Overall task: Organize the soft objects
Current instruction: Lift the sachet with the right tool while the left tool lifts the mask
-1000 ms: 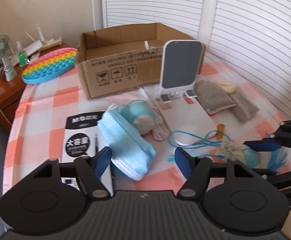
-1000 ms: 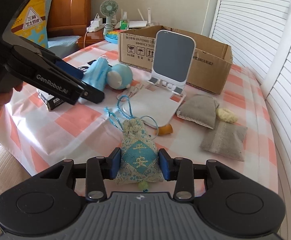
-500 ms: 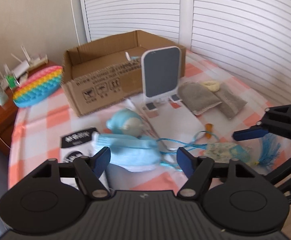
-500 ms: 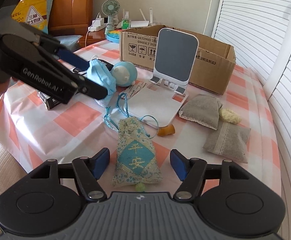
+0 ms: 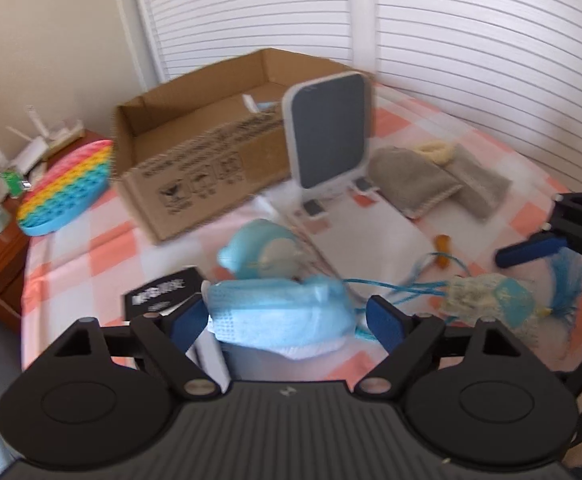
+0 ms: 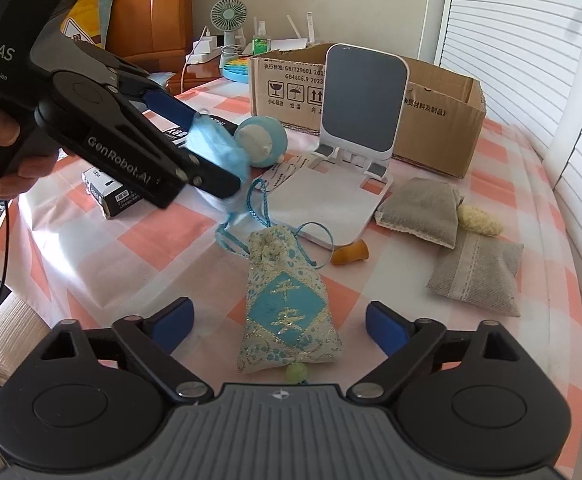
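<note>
A light blue face mask [image 5: 279, 312] hangs between the fingers of my left gripper [image 5: 287, 318], lifted off the table; it also shows in the right wrist view [image 6: 217, 152]. The jaws stand wide with the mask spanning them. My right gripper [image 6: 279, 326] is open over a blue-and-white embroidered sachet [image 6: 287, 304] that lies on the checked tablecloth; it also shows in the left wrist view [image 5: 491, 298]. A blue round plush toy [image 5: 261, 252] lies behind the mask. Two grey pouches [image 6: 419, 212] [image 6: 477, 274] and a yellow fluffy piece [image 6: 479, 220] lie at the right.
An open cardboard box [image 5: 203, 164] stands at the back. A white phone stand [image 6: 355, 128] stands in front of it. A black-and-white packet [image 6: 117, 196], a small orange piece [image 6: 351, 254], a rainbow pop toy [image 5: 67, 188] and a fan [image 6: 229, 20] are around.
My left gripper has taken up the face mask and lifted it off the table. My right gripper has opened and let go of the sachet, which now lies on the cloth.
</note>
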Available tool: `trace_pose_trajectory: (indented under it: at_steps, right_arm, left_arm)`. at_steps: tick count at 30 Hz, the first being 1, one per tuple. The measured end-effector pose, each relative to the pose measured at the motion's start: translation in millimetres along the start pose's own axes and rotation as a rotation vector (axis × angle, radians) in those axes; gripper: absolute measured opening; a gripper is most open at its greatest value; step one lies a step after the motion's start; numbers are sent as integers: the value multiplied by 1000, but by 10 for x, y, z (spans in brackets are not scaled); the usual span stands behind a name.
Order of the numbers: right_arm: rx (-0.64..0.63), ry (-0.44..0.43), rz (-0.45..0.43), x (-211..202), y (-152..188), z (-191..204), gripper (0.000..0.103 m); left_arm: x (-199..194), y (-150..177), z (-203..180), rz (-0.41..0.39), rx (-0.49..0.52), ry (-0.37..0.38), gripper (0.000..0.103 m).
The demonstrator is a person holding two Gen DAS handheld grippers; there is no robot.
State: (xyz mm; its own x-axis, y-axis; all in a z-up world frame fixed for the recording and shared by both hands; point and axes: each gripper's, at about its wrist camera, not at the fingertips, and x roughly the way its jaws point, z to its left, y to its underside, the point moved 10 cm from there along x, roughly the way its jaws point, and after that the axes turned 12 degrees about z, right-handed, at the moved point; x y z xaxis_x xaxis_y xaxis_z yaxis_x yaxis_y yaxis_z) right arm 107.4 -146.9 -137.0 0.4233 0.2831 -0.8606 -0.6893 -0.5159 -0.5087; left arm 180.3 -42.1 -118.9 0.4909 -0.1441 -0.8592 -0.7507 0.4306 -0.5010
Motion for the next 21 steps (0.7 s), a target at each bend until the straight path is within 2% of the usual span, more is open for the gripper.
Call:
trace_pose_trajectory:
  at_steps: [5,9,17,21]
  right_arm:
    - [-9,-8,3,18,22,30,103]
    - [-11,-18,2,16,33,28,103]
    - [-11,-18,-13,22,47,27,103]
    - [-17,-16,-25,18,59,32,103]
  left_arm:
    - [9,24,-175,1,27,44,86]
    - [81,27,-157,11,3,5,86]
    - [177,18,-135,6,-62,30,86]
    - [209,10,-128,0,-78,12,86]
